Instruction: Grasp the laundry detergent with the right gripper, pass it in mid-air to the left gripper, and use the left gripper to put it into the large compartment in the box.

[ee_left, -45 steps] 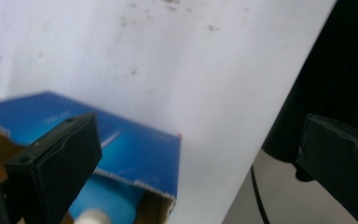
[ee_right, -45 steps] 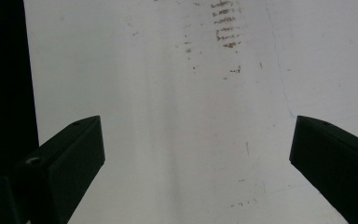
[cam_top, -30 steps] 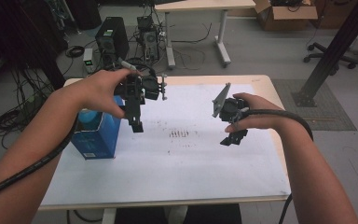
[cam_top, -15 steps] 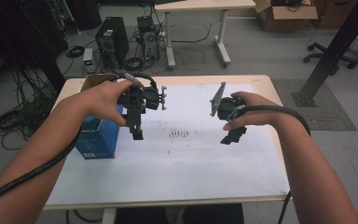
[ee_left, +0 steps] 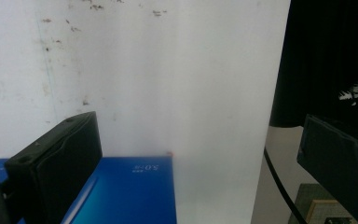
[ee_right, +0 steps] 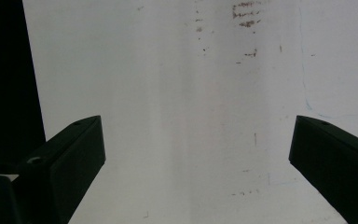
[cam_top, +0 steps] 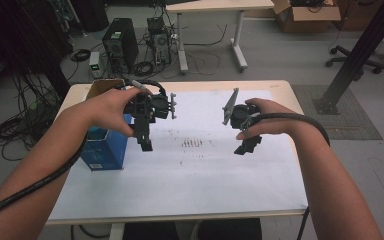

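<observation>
High view: both tongs held above the white-papered worktop (cam_top: 190, 185), nothing between either pair of jaws.
Left tongs (cam_top: 145, 142): jaws spread wide, empty; just right of the blue box (cam_top: 103, 150), above its near edge in the left gripper view.
Right tongs (cam_top: 245, 146): jaws spread wide, empty; well right of the blue box.
Blue box: upright at the worktop's left edge, open-topped, untouched.
Between tongs: brown smudges (cam_top: 192, 143) on the paper.
Obstructions: the left forearm (cam_top: 55, 150) crosses over the box.
</observation>
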